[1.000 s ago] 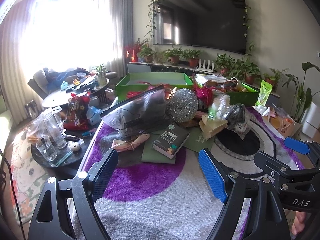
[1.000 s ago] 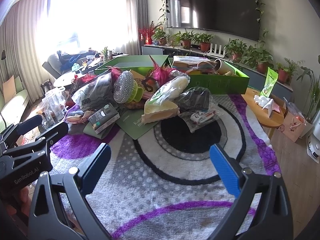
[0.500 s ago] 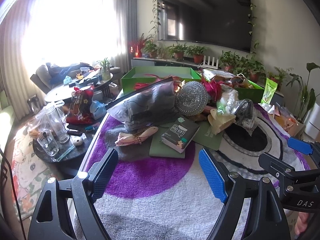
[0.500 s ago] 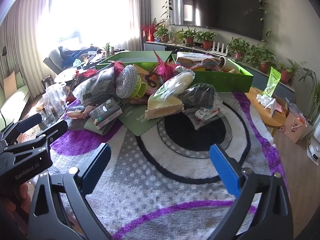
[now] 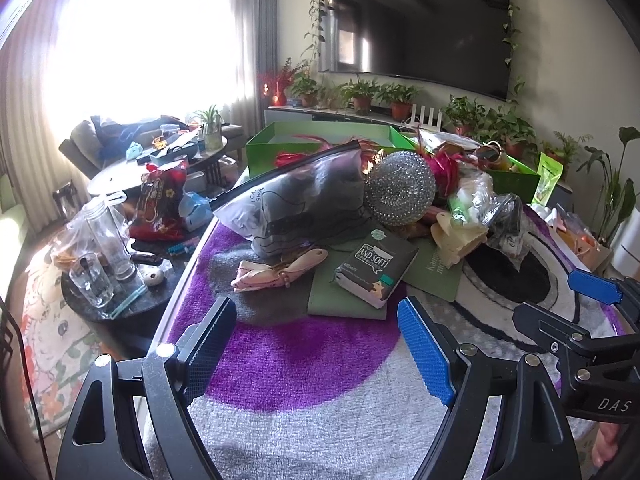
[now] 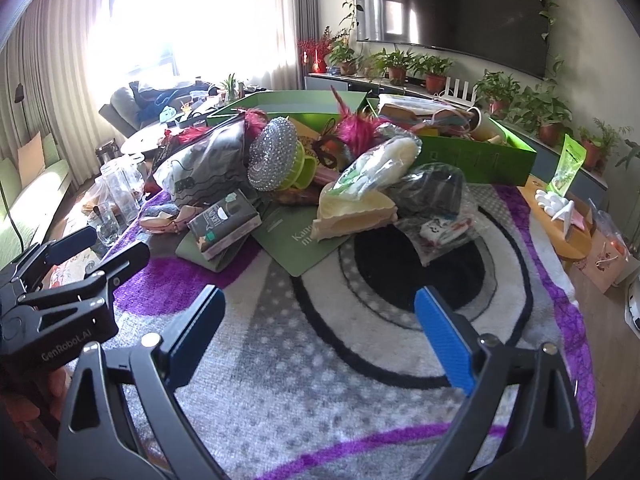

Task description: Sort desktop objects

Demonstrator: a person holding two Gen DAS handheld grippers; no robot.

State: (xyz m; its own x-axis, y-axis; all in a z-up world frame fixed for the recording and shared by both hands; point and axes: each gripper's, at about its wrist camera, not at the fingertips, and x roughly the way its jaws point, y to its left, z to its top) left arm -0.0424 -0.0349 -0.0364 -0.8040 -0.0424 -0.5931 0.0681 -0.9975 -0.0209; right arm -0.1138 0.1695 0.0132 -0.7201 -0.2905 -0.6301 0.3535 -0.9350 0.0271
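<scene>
A heap of objects lies on a purple, grey and black rug (image 5: 296, 364): a zip bag of dark cloth (image 5: 296, 204), a silver scouring ball (image 5: 400, 188), a dark tissue pack (image 5: 376, 268), a pink pouch (image 5: 276, 272), a green booklet (image 6: 300, 240), yellow sponges in plastic (image 6: 352, 208). Two green boxes (image 5: 320, 140) (image 6: 480, 156) stand behind the heap. My left gripper (image 5: 316, 340) is open and empty, short of the tissue pack. My right gripper (image 6: 320, 328) is open and empty over the rug, short of the booklet.
A low dark side table (image 5: 104, 296) with glass jars stands left of the rug. A round wooden stool (image 6: 560, 224) and a paper bag stand at the right. A TV, potted plants and a sofa are farther back.
Both grippers have moved forward toward the heap, which looks larger and nearer. Both stay open and empty.
</scene>
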